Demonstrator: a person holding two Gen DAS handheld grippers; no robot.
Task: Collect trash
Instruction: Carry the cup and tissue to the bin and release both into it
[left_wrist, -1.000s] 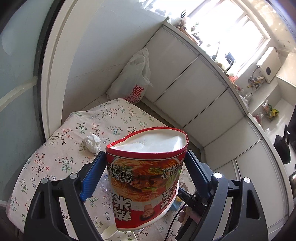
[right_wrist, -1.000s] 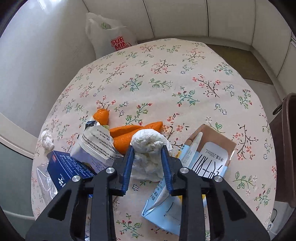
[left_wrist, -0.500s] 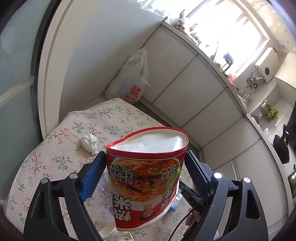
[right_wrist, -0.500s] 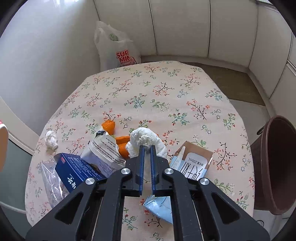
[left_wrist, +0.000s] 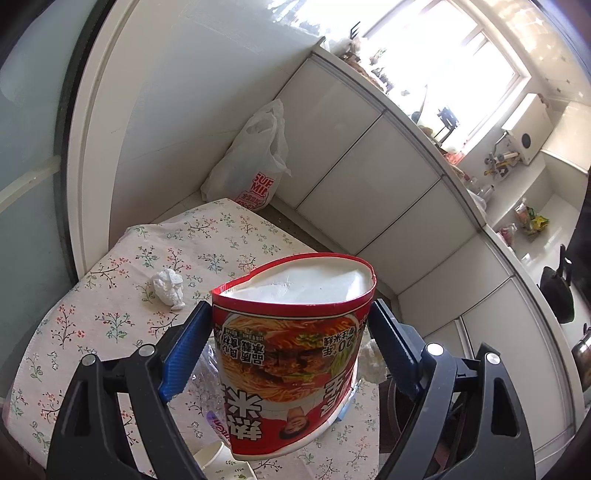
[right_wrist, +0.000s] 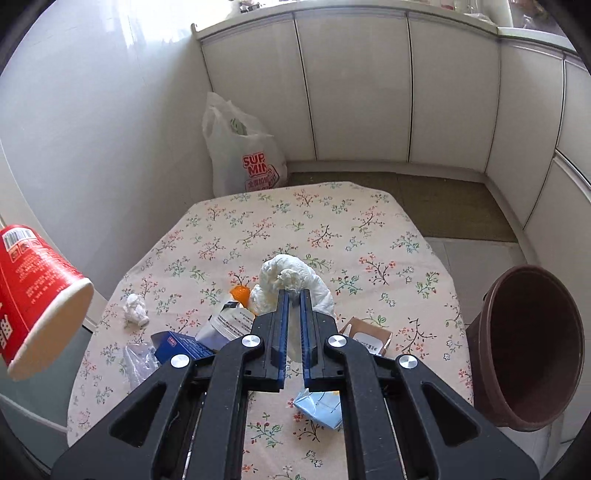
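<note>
Beside the table's right edge stands the brown bin (right_wrist: 524, 347), mouth tilted toward the cloth, and it looks like the place where all of this rubbish should end up. The floral tablecloth (right_wrist: 288, 229) carries the litter at its near end, the far half bare.

The left gripper (left_wrist: 291, 332) holds the red noodle cup (left_wrist: 291, 350) in the air, its 2 blue pads pressed wide apart against the cup's sides. The rim is already squashed out of round, so I judge the wall soft: squeeze harder and it may buckle and slide out; ease off and it may drop onto the pile below. If anything is left inside, a tilt could spill it on the cloth.

The right gripper (right_wrist: 291, 295) is clamped nearly flat on a large white wad of tissue (right_wrist: 291, 280), lifted clear of the table. The jaws bite only the wad's near edge, and most of it bulges free beyond the tips; a quick swing toward the bin could tear it loose or let it unroll and fall short.

Underneath lie a white packet (right_wrist: 229, 325), a blue box (right_wrist: 177, 347), a light blue carton (right_wrist: 321, 406), a brown card (right_wrist: 369, 332) and orange peel (right_wrist: 240, 294). A smaller tissue ball (right_wrist: 136, 309) sits apart to the left, easy to overlook.
</note>
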